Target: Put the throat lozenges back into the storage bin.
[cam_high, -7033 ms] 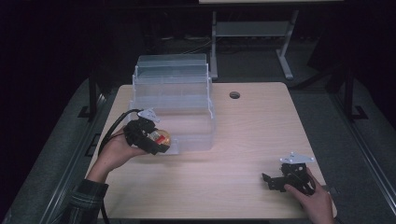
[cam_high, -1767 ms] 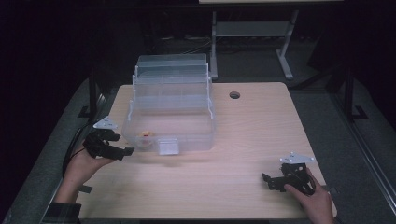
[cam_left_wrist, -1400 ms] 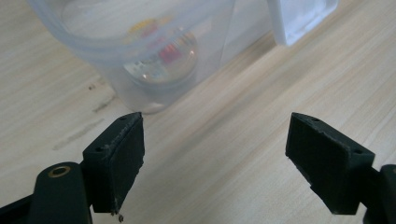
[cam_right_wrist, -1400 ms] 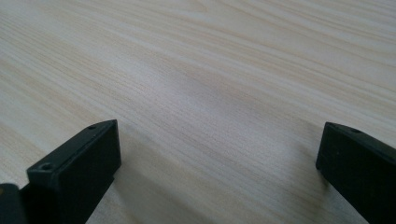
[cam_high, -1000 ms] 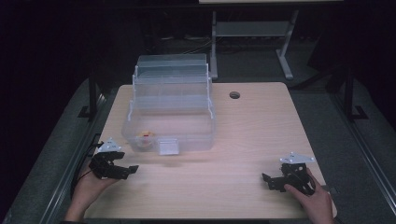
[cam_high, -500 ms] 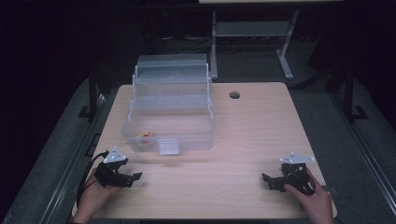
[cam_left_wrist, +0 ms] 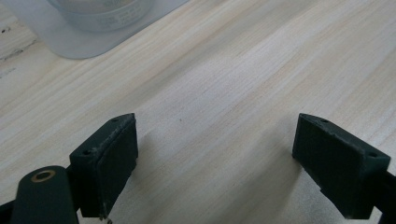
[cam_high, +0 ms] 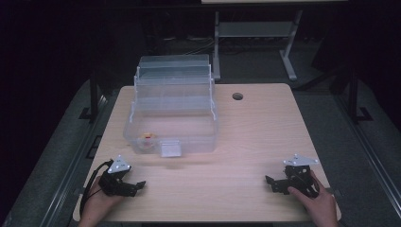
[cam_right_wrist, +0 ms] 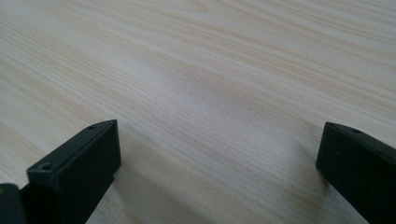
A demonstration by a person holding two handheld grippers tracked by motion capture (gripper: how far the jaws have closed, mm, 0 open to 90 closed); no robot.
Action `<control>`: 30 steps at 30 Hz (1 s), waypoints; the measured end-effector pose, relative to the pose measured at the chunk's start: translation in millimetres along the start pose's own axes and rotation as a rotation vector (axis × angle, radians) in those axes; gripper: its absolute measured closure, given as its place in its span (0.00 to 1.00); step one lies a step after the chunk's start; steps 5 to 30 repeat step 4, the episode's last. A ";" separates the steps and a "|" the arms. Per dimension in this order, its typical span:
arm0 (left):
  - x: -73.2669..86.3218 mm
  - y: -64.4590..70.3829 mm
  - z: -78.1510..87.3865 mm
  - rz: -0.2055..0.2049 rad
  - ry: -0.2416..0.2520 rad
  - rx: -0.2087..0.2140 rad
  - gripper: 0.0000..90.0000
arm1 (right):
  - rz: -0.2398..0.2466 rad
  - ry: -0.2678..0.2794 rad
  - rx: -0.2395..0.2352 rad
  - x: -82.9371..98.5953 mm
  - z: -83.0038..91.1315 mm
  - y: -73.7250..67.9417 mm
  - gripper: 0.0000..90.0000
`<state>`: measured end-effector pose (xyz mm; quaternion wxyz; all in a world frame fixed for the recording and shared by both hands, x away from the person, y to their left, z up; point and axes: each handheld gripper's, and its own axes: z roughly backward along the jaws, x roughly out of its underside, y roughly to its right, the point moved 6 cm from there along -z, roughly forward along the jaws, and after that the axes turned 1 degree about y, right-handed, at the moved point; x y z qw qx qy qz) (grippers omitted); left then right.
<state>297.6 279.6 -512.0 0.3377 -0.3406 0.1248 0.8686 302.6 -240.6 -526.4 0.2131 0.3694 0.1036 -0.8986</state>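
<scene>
A clear plastic tiered box [cam_high: 172, 111] stands open at the table's back left. A small red and yellow object [cam_high: 148, 138] lies in its lower tray near the front left corner. My left gripper [cam_high: 136, 186] rests on the table near the front left edge, open, with bare wood between its jaws. In the left gripper view its jaws stand wide apart [cam_left_wrist: 215, 158], and the box's rounded clear corner [cam_left_wrist: 93, 23] shows at the top left. My right gripper [cam_high: 270, 183] rests near the front right edge, open, with only wood grain between its jaws [cam_right_wrist: 219, 163].
The light wooden table [cam_high: 246, 142] has a round cable hole [cam_high: 237, 96] at the back. A white metal frame [cam_high: 255, 33] stands on the dark floor behind the table. Dark rails run along both sides of the table.
My left gripper left the small red and yellow object in the box, drew back toward the front left edge and settled there, open. The right gripper has stayed put.
</scene>
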 end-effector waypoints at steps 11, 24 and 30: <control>3.4 0.2 -0.3 0.000 0.050 0.007 0.14 | 0.000 0.000 0.000 0.0 0.0 0.0 0.00; 3.4 0.2 -0.3 0.000 0.050 0.007 0.14 | 0.000 0.000 0.000 0.0 0.0 0.0 0.00; 3.4 0.2 -0.3 0.000 0.050 0.007 0.14 | 0.000 0.000 0.000 0.0 0.0 0.0 0.00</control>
